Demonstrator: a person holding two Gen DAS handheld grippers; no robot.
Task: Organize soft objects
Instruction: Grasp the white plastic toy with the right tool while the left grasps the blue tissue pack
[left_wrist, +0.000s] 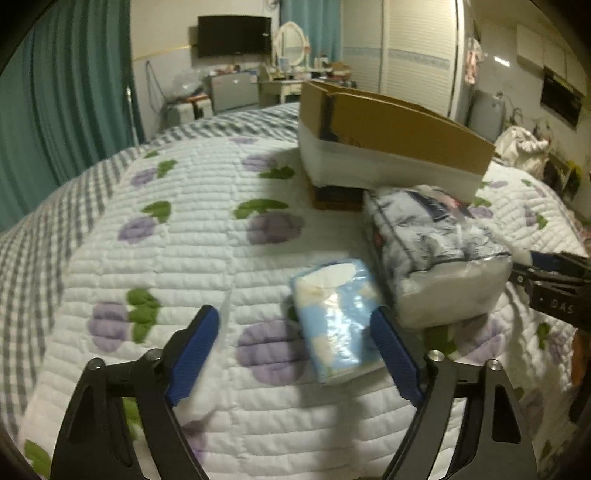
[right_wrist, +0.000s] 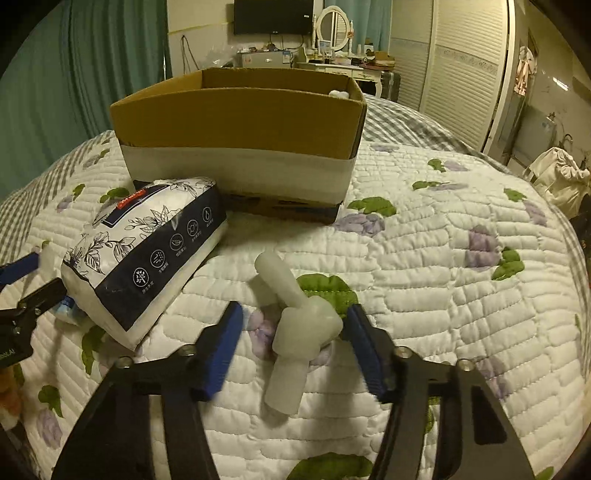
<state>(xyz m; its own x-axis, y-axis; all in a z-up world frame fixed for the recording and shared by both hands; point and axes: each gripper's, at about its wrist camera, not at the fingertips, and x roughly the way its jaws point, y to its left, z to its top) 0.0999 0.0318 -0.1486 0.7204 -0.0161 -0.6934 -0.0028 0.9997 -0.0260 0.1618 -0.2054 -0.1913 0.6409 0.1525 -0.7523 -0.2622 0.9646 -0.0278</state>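
Here, on a quilted bedspread (left_wrist: 147, 258) printed with purple flowers, two handheld claws work side by side. The left gripper (left_wrist: 295, 332) is spread wide, its right finger touching a small blue-and-white tissue pack (left_wrist: 338, 328) that lies between the fingers, toward 1 o'clock in the left wrist view. Just beyond it, at 2 o'clock, lies a larger floral tissue pack (left_wrist: 436, 251). The right gripper (right_wrist: 293, 328) is also spread, straddling a pale, translucent soft toy (right_wrist: 295, 325) shaped like crossed tubes, with the right finger at its edge. An open cardboard box (right_wrist: 236, 122) stands at 12 o'clock, well beyond the toy, with its near wall facing the claws.

Risk, as a judgement: the small pack sits off-centre, so closing could push it sideways or pinch only wrapper. The squashy toy could slip or spring out of a light squeeze.
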